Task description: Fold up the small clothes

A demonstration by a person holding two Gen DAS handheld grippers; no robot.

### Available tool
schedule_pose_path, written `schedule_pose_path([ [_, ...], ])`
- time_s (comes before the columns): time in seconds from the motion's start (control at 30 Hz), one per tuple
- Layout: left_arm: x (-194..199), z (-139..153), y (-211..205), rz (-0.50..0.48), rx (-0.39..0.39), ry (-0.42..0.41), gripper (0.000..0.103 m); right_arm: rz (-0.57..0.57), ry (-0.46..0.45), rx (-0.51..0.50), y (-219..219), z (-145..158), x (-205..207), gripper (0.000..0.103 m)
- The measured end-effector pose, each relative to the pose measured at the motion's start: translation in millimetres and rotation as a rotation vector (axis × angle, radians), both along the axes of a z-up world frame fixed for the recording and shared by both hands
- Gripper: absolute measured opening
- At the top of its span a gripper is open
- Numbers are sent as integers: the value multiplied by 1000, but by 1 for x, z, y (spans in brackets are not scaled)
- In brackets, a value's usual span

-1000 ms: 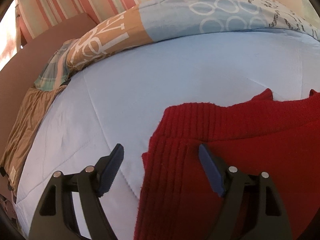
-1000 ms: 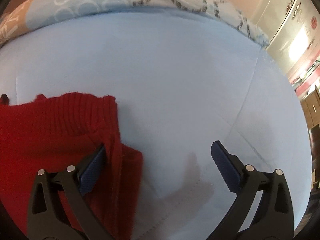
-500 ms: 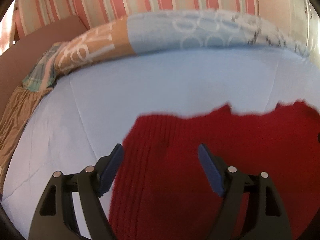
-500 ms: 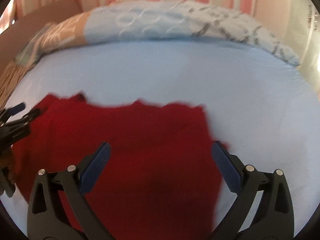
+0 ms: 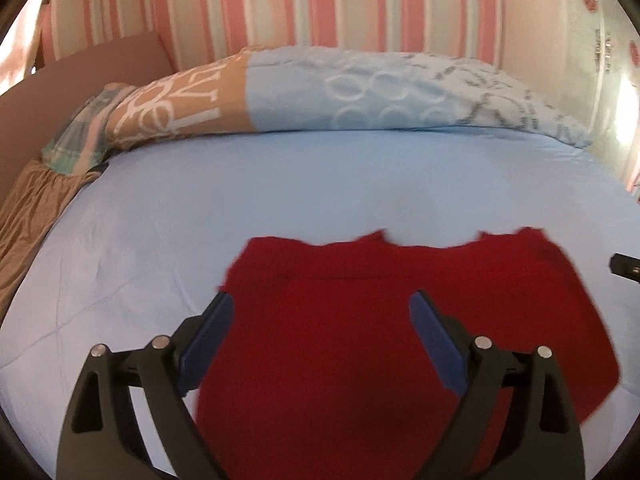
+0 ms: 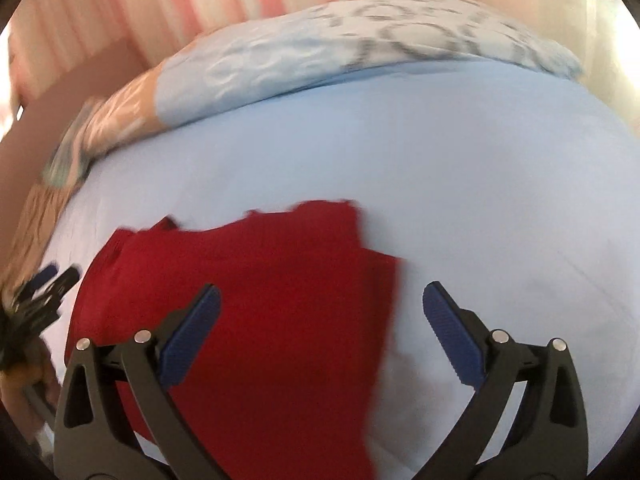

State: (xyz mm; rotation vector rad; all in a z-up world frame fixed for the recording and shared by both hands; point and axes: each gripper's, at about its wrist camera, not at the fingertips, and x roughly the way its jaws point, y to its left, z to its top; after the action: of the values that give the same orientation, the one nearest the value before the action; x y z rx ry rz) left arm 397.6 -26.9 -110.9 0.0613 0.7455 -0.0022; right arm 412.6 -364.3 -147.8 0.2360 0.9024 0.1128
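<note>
A red knit garment (image 5: 360,320) lies flat on the light blue bed sheet (image 5: 280,184). It also shows in the right wrist view (image 6: 280,300). My left gripper (image 5: 322,332) is open and empty, held above the garment's left part. My right gripper (image 6: 322,336) is open and empty, held above the garment's right edge. The left gripper also shows at the left edge of the right wrist view (image 6: 44,284). A tip of the right gripper shows at the right edge of the left wrist view (image 5: 626,266).
A patterned blue and orange duvet (image 5: 340,92) lies rolled along the far side of the bed. A brown cloth (image 5: 28,204) hangs at the left edge. A pink striped wall (image 5: 300,4) stands behind. A white cabinet (image 5: 592,40) stands at the far right.
Both grippers have pulled back and lifted away from the garment's edges. More of the garment and bed shows now. Both stay open.
</note>
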Motion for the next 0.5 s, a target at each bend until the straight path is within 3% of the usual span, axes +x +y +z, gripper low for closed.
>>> schedule_pose_path([
  [0.07, -11, 5, -24, -35, 4, -12, 91, -34, 30, -32, -19, -9, -1, 100],
  [0.13, -13, 1, -48, -65, 35, -12, 91, -22, 54, 4, -34, -17, -2, 100],
  [0.2, -10, -7, -67, -79, 64, 11, 91, 7, 77, 52, -35, -25, 3, 100],
  [0.3, -3, -26, -92, -94, 115, 39, 91, 49, 97, 47, -28, -39, 6, 100],
  [0.5, 15, -52, -89, -67, 137, 64, 91, 111, 129, 55, -5, -67, 19, 98],
])
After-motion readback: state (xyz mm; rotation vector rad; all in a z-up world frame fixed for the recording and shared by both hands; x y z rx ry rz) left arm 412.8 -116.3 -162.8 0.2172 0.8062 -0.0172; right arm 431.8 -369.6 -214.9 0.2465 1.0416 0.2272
